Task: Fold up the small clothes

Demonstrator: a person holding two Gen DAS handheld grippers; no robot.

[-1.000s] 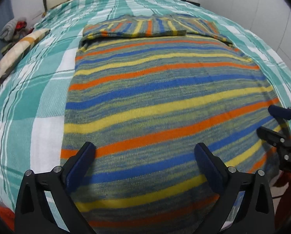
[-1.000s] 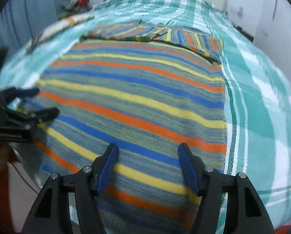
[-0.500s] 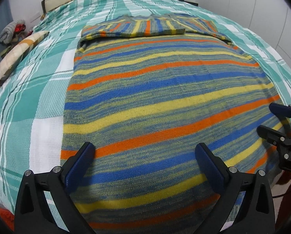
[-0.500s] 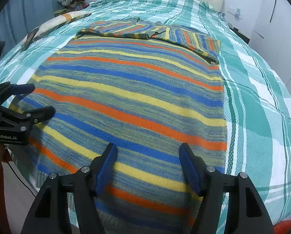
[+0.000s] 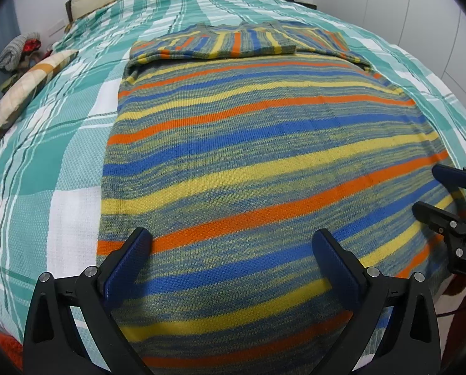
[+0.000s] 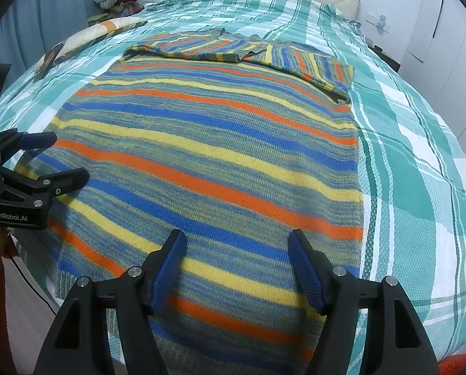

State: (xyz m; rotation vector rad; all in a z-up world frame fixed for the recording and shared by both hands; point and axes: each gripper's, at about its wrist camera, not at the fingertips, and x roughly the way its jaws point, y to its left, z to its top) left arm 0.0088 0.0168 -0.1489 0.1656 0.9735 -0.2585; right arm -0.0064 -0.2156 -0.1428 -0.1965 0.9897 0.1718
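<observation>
Striped sweater (image 5: 264, 162) is laid flat on the bed (image 5: 45, 143), sleeves folded in. Left gripper (image 5: 233, 256) and right gripper (image 6: 237, 256) are held wide-jawed, empty, at frame bottom; hem pickup is judged next.

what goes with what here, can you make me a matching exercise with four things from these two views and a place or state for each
Things:
1. striped sweater
2. left gripper
3. patterned pillow
4. folded sleeves

Places or states:
a. at the bed's left edge
b. across the sweater's far end
c. spread flat on the plaid bedspread
d. open above the sweater's near end

Pairs: 1-c, 2-d, 3-a, 4-b
</observation>
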